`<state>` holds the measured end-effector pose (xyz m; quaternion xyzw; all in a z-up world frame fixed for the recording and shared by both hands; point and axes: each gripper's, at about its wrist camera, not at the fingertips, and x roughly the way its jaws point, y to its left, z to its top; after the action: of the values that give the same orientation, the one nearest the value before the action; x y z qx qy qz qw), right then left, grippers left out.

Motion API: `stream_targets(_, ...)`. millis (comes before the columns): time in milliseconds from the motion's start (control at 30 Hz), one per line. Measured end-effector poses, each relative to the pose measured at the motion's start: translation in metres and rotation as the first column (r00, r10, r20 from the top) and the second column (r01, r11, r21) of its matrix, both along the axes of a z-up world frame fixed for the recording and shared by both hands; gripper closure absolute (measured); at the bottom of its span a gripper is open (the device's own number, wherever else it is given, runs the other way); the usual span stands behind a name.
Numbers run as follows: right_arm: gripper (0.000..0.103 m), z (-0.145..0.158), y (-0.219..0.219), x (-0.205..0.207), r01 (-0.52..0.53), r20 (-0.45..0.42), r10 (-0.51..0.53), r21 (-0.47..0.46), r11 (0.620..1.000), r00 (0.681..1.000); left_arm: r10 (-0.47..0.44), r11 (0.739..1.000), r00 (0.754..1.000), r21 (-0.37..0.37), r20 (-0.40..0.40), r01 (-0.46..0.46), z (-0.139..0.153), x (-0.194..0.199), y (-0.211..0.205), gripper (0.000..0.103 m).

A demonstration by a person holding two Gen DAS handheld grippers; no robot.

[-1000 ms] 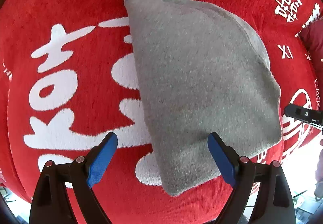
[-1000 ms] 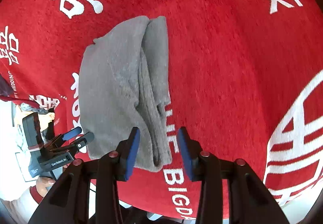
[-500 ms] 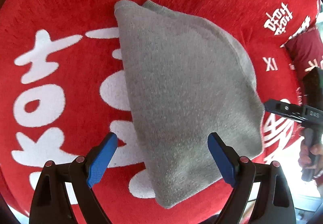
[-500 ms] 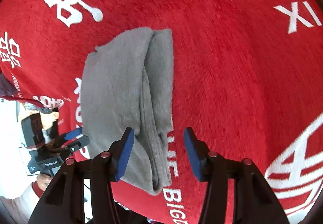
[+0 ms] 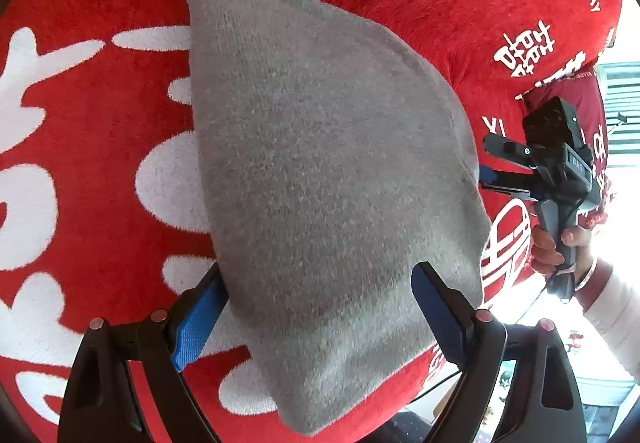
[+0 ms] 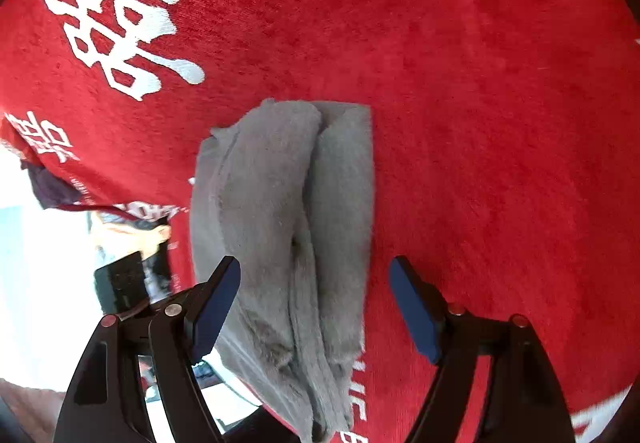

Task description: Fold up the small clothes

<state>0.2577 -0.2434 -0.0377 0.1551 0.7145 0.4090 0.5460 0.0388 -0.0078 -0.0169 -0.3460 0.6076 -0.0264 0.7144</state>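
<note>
A: Where do we stand with the grey garment point(image 5: 328, 179)?

B: It lies folded into a thick bundle on the red cloth point(image 5: 100, 171) with white characters that covers the desk. Our left tool point(image 5: 316, 317) is spread wide over its near end, blue pads on either side, gripping nothing.

A: And the right tool point(image 6: 316, 305)?

B: That is what has changed. A second ago its jaws were nearly together at the bundle's near edge; now they stand wide apart, straddling the same end. So we have let go. The bundle also sits larger in the left view than before, so that tool has come closer.

A: What does that tell us about the fold?

B: We judge this fold is set down and holding. From the right view the layers stack in long ridges point(image 6: 304, 243) running away from us, and none has sprung open. Either the piece is finished or one more tuck is due; we cannot say which.

A: What can't we make out?

B: What kind of garment it is: no sleeve, collar or label shows. Its near end runs under the tools and off the frame's edge. In the left view the right tool point(image 5: 532, 171) appears at the far right, partly cut off, touching or just beside the bundle's right edge; we cannot tell which.
</note>
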Motion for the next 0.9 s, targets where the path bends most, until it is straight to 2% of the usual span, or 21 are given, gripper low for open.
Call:
stream_targets(100,0.023,-0.010,0.013,0.003,-0.051,-0.027,0.052,0.026,0.998,0.998,0.027,1.000,1.000,-0.004,-0.003,-0.027,-0.005,0.006,-0.003,0.012)
stream_targets(200,0.022,-0.008,0.029,0.005,-0.096,-0.013,0.097,0.065,0.993,0.995,0.052,0.999,0.999,0.007,-0.006,-0.052,-0.004,0.010,-0.006,0.012)
stream_targets(267,0.022,-0.006,0.043,0.004,-0.127,-0.004,0.128,0.108,0.986,0.992,0.042,0.999,0.999,0.023,0.007,-0.042,-0.002,0.011,-0.010,0.012)
stream_targets(333,0.020,-0.008,0.057,0.001,-0.157,0.011,0.157,0.102,0.982,0.988,0.022,0.999,1.000,0.043,0.017,-0.022,-0.005,0.012,-0.014,0.012)
stream_targets(467,0.020,-0.012,0.061,0.000,-0.130,-0.006,0.131,0.114,0.985,0.991,0.038,0.998,0.999,0.047,0.006,-0.038,-0.012,0.013,-0.015,0.012)
stream_targets(500,0.022,-0.013,0.058,0.000,-0.106,-0.019,0.109,0.109,0.988,0.994,0.038,0.998,0.999,0.052,0.004,-0.038,-0.012,0.014,-0.016,0.012)
stream_targets(567,0.040,-0.014,0.054,0.001,-0.080,-0.023,0.082,0.068,0.994,0.996,0.048,0.997,0.999,0.064,0.001,-0.048,-0.011,0.014,-0.017,0.012)
stream_targets(667,0.057,-0.013,0.050,0.002,-0.061,-0.015,0.061,0.018,0.998,0.998,0.058,0.995,0.998,0.083,0.023,-0.060,-0.004,0.007,-0.018,0.025)
stream_targets(733,0.061,-0.007,0.048,0.000,-0.048,-0.006,0.048,0.020,0.999,0.999,0.068,0.995,0.996,0.075,0.054,-0.072,0.005,0.003,-0.018,0.043)
stream_targets(800,0.063,-0.003,0.044,-0.002,-0.033,-0.013,0.034,0.045,0.998,0.999,0.087,0.995,0.992,0.040,0.086,-0.091,0.015,-0.002,-0.013,0.052)
stream_targets(900,0.065,0.008,0.040,-0.007,-0.002,-0.039,0.005,0.091,0.996,0.999,0.098,0.995,0.988,0.000,0.121,-0.099,0.028,-0.008,-0.010,0.055)
